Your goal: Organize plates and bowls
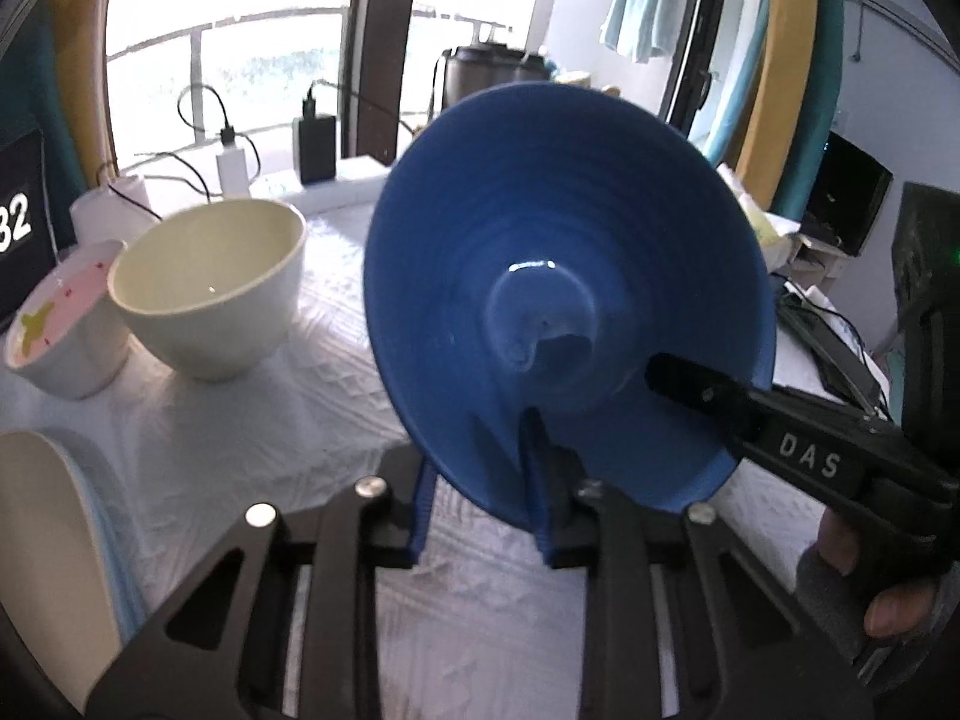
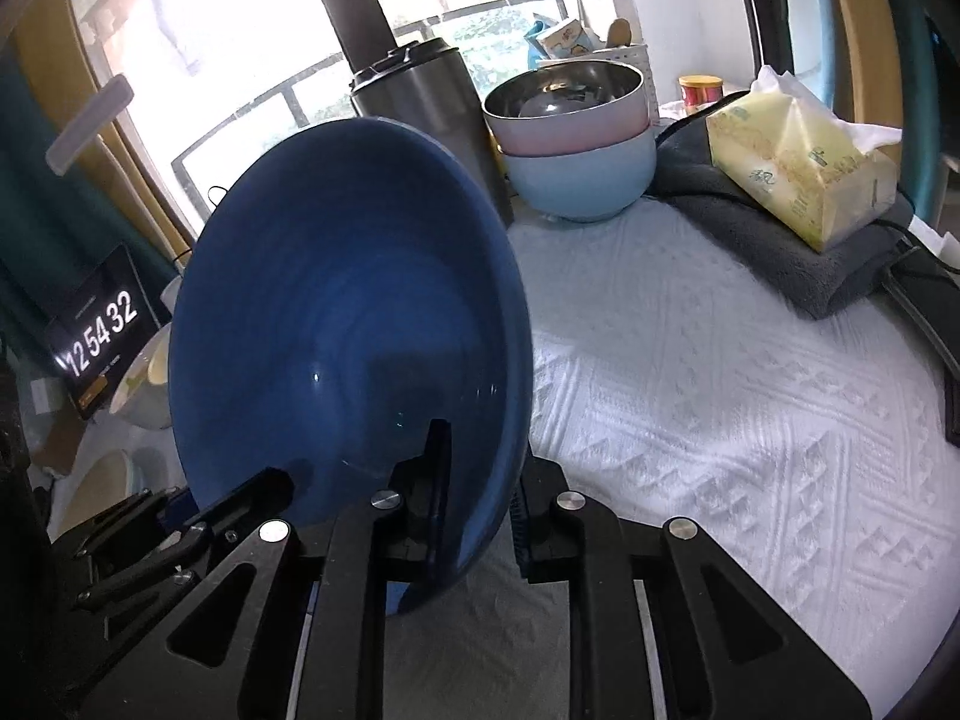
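Note:
A blue bowl (image 1: 540, 240) stands tilted on its edge over the white tablecloth (image 2: 720, 420), between both grippers. The left wrist view shows its underside and foot ring; the right wrist view shows its inside (image 2: 336, 300). My left gripper (image 1: 477, 450) straddles the lower rim, one finger on each side and both against the wall. My right gripper (image 2: 480, 450) grips the rim further round, one finger inside the bowl and one outside. Its black finger (image 1: 708, 396) lies on the bowl's underside. The left gripper's finger (image 2: 264, 489) reaches in at the lower left.
A cream bowl (image 1: 210, 288) and a pink patterned bowl (image 1: 60, 324) stand at the left, with stacked plates (image 1: 36, 540) nearer. Far right: nested steel, pink and light-blue bowls (image 2: 576, 150), a flask (image 2: 432, 108), a tissue pack (image 2: 798, 168) on a grey towel. A clock screen (image 2: 102, 336) stands at the left.

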